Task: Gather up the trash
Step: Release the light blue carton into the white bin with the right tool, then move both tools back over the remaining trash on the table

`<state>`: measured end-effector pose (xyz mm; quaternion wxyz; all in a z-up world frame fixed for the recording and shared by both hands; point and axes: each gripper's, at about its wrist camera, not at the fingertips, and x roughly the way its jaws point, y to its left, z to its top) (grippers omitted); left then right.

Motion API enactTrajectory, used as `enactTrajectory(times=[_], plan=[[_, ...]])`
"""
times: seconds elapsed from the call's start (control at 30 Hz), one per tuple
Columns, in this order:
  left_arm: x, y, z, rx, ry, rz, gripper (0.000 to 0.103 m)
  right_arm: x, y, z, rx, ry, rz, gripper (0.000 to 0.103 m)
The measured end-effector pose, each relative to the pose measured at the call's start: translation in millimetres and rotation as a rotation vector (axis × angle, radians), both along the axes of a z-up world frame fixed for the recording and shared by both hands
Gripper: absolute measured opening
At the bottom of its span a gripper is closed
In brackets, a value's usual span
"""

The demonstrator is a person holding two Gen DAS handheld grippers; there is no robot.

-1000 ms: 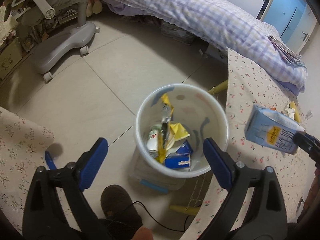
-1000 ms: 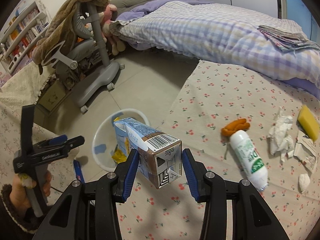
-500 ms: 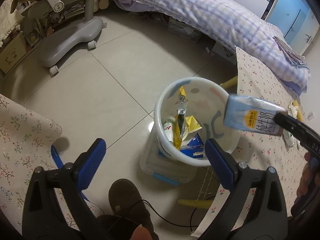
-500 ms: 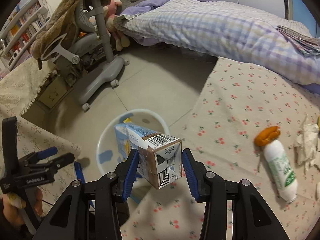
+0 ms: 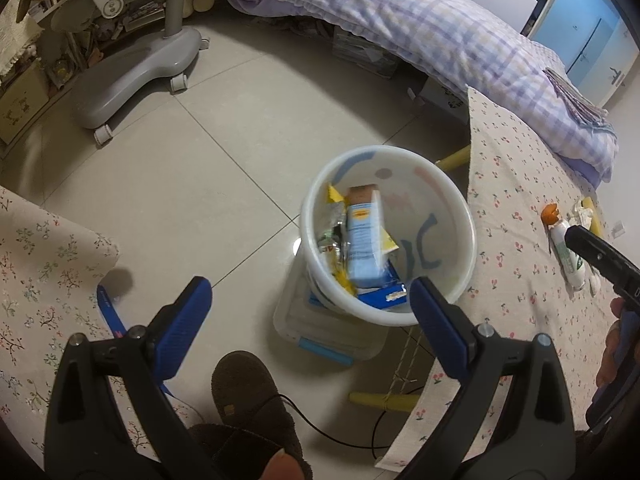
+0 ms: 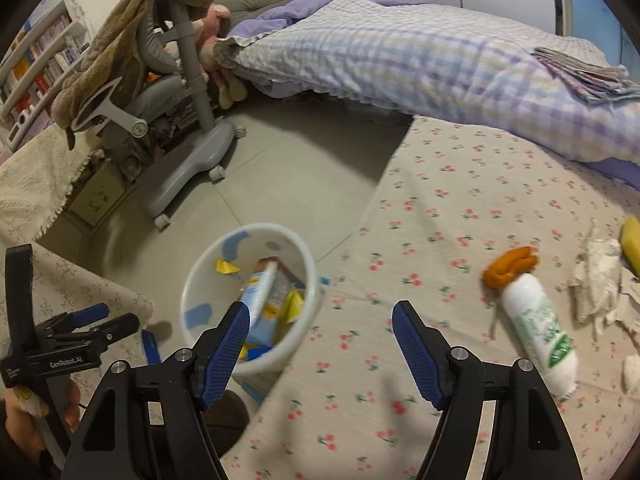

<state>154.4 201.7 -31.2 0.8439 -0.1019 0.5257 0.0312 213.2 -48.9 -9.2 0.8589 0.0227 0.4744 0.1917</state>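
Note:
A white trash bin (image 5: 466, 236) stands on the floor beside the cherry-print table (image 5: 516, 280). A light blue milk carton (image 5: 362, 244) lies in the bin on yellow and blue wrappers; it also shows in the right wrist view (image 6: 262, 296). My left gripper (image 5: 308, 316) is open and empty above the bin's near side. My right gripper (image 6: 320, 344) is open and empty over the table edge beside the bin (image 6: 192, 280). A white bottle with an orange cap (image 6: 536, 328), crumpled tissue (image 6: 596, 280) and a yellow sponge (image 6: 632, 240) lie on the table.
A clear plastic box (image 5: 320, 332) sits under the bin. A grey chair base (image 5: 132, 68) and a bed with a checked quilt (image 5: 400, 20) stand beyond. A floral-covered surface (image 5: 36, 272) is at the left. A foot in a brown slipper (image 5: 248, 396) is below the left gripper.
My right gripper opened and let the milk carton go; the carton dropped into the bin. The left gripper stayed open and shifted a little over the bin.

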Motion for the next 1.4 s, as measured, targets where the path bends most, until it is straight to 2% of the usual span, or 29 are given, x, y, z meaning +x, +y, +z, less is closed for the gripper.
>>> enactTrajectory(times=[0.43,0.87,1.13,1.23,1.4], plan=[[8.4,-45.3,8.5,-0.029,-0.003,-0.062,0.099,-16.2,-71.4,12.9,-0.055,-0.01,-0.079,0.077],[18.0,-107.3,15.5,-0.016,-0.014,-0.137,0.099,-28.0,-149.6,16.7,-0.103,-0.007,-0.189,0.078],[25.6,-156.3,17.2,-0.011,-0.022,-0.199,0.102,-32.1,-185.6,12.3,-0.141,0.001,-0.251,0.088],[28.2,-172.2,17.1,-0.007,-0.023,-0.224,0.102,-33.9,-194.9,8.9,-0.172,0.005,-0.263,0.096],[32.1,-192.1,15.8,-0.01,-0.017,-0.248,0.102,-34.9,-212.6,0.4,-0.186,0.044,-0.274,0.096]])
